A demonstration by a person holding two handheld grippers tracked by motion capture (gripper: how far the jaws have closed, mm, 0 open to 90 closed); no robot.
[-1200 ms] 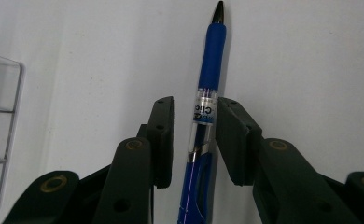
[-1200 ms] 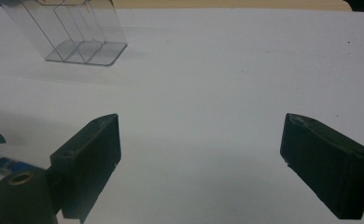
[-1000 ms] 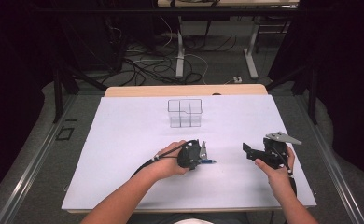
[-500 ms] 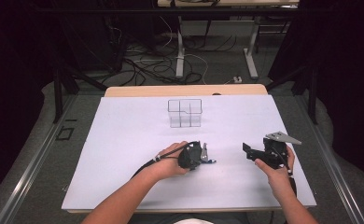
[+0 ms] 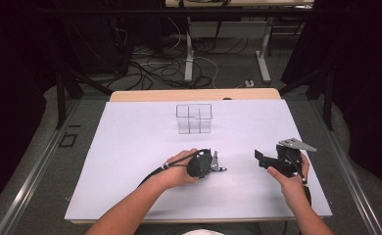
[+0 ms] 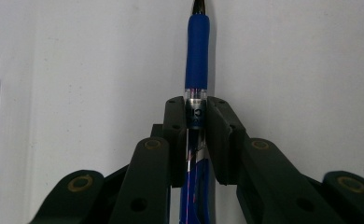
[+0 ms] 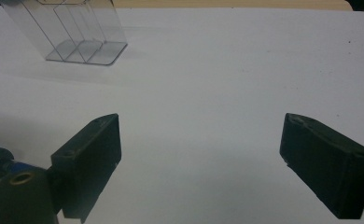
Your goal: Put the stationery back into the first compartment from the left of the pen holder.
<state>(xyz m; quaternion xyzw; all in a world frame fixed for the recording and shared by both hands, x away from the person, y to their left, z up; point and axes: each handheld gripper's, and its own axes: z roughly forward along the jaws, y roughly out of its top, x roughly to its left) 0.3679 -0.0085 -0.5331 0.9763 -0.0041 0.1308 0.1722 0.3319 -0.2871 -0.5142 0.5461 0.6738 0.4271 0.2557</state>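
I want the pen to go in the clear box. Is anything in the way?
Nothing visible is. The left gripper is shut on the blue pen, and only bare white table cover lies between it and the clear organizer.

Both grippers held low over the table

The left gripper [image 5: 213, 164] is clamped tight — its jaws pressed together — and gripped by the left hand [image 5: 179, 172]; the right gripper [image 5: 262, 159] is held by the right hand [image 5: 289, 178], jaws spread wide.

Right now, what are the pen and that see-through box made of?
The pen looks like plastic: a clear glossy barrel where the left hand-held gripper clamps it, and a matte blue sleeve further up, probably rubber. The box looks like clear hard plastic, maybe acrylic; you see the white table through its shiny walls.
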